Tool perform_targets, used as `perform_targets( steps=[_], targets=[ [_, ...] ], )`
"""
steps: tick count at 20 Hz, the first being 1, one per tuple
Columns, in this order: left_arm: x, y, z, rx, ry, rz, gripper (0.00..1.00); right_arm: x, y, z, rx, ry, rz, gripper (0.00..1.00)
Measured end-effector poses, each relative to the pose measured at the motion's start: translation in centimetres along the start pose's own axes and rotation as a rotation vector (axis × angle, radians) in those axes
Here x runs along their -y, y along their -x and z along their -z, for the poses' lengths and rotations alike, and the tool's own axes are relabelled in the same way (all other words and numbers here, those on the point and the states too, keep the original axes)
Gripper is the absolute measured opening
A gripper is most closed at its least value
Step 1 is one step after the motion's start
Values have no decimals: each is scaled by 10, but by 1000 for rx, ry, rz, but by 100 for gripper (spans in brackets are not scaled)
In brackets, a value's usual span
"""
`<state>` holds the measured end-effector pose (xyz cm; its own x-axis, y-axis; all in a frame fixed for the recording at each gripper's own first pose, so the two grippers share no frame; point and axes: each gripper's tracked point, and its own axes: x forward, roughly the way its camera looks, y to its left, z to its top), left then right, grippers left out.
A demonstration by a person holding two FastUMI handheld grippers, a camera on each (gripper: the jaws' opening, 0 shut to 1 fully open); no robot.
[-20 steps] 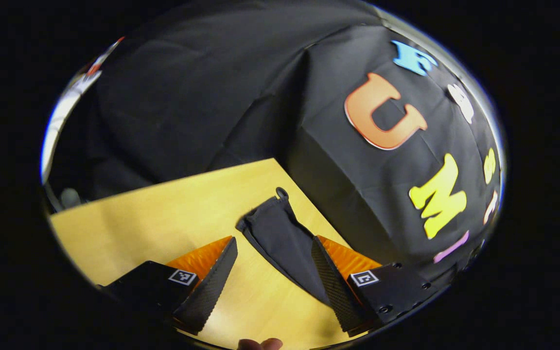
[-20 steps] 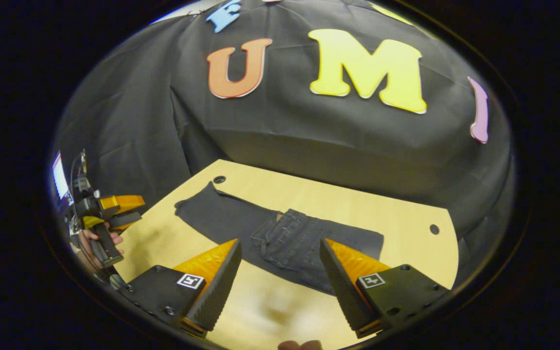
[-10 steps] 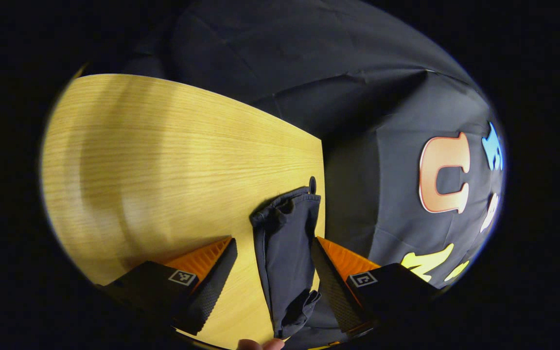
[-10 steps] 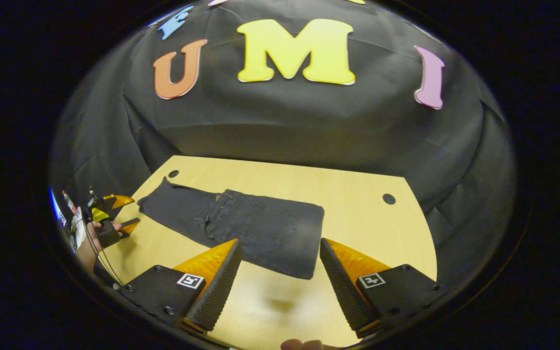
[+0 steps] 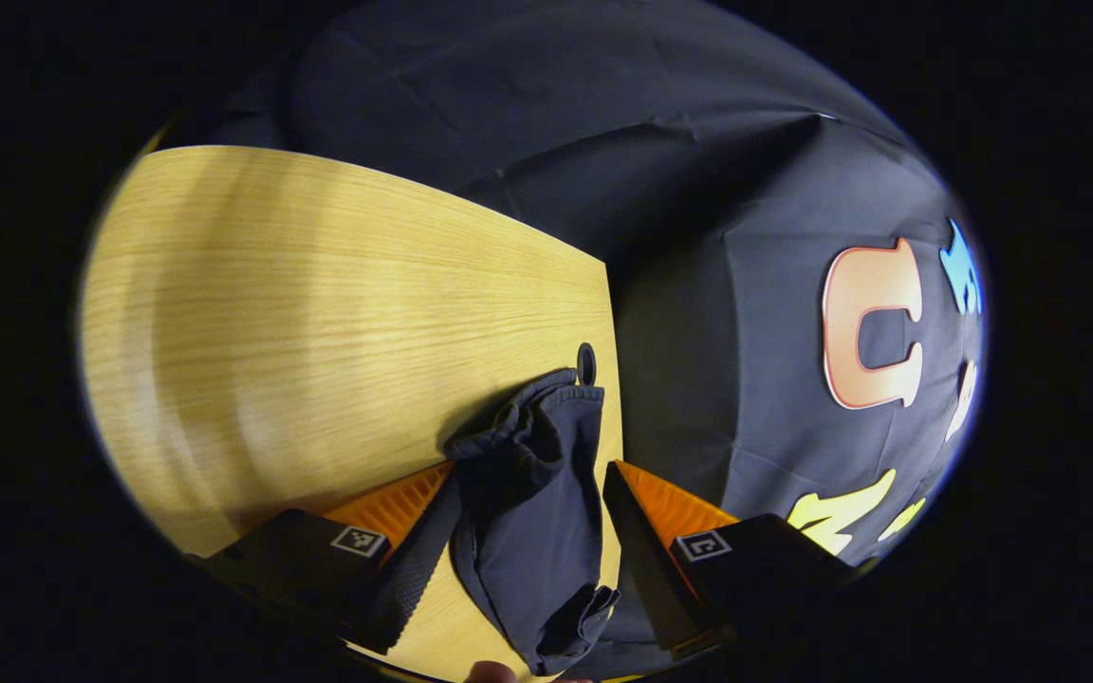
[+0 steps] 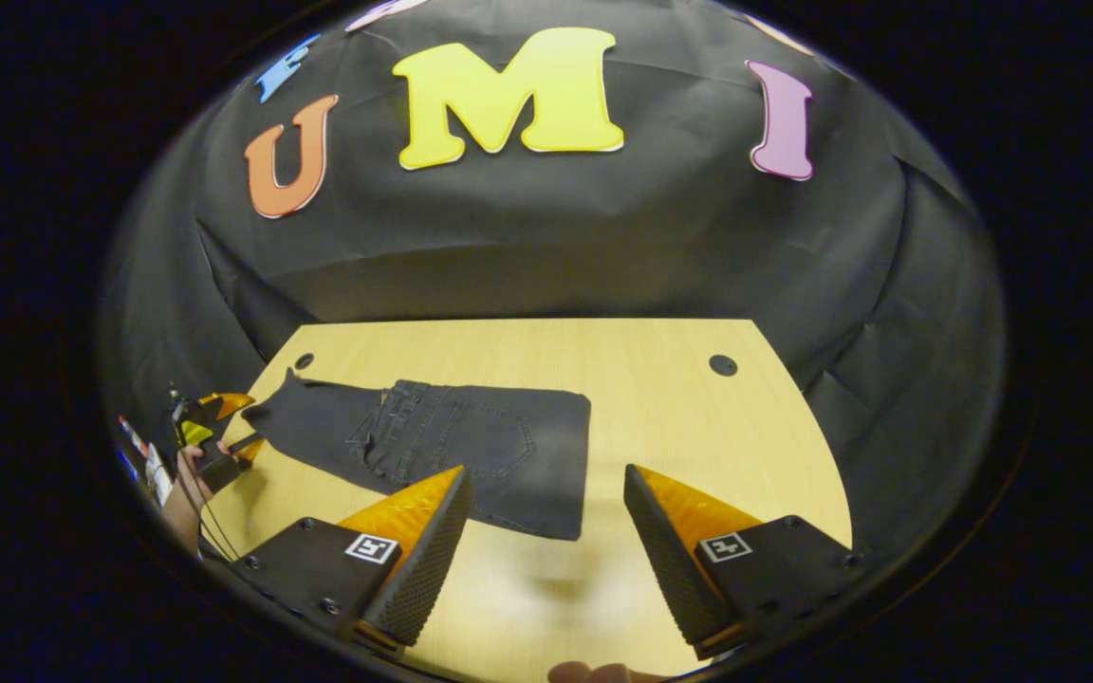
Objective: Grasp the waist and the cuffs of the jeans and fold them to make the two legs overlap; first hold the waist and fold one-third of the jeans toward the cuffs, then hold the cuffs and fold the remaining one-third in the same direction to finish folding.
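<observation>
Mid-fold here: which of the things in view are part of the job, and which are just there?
Part of the job:
- jeans, waist third already folded over
- cuffs, bunched between the left gripper fingers
- right gripper, open above the table

Just there:
- wooden table
- cable holes in the table
- black booth wall

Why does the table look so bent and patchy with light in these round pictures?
In the left gripper view, the fisheye lens bows the table edge and pale glare bands cross the wood beside the jeans. In the right gripper view, the table's far edge curves too, and a soft blurred shadow sits between the right gripper's fingers.
</observation>
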<state>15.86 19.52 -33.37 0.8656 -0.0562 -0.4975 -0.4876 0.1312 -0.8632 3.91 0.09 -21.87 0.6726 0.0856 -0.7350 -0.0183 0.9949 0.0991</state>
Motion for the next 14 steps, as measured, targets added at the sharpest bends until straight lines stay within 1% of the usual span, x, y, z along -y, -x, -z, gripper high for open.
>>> perform_targets(
  steps=[2,3,4,6,7,9,12,14],
  targets=[
    [-4,-7,-2,10,1,-5,71,0,0,1,-9,4,4,98],
    [-9,-10,1,8,-12,-19,59,0,0,2,-14,-1,3,99],
    [-19,-12,1,21,-31,-64,39,0,1,1,-13,-8,0,99],
    [-13,-10,0,35,-42,-52,20,1,2,1,-3,-19,-2,99],
    [-4,-6,-1,43,-57,-28,14,1,2,1,7,-23,-1,99],
    [13,-2,1,66,-113,0,10,3,4,-2,41,-19,14,99],
    [42,11,5,96,-259,22,7,3,8,-7,103,-20,33,98],
    [70,22,13,109,-353,51,7,5,9,-7,137,-31,40,99]
  ],
)
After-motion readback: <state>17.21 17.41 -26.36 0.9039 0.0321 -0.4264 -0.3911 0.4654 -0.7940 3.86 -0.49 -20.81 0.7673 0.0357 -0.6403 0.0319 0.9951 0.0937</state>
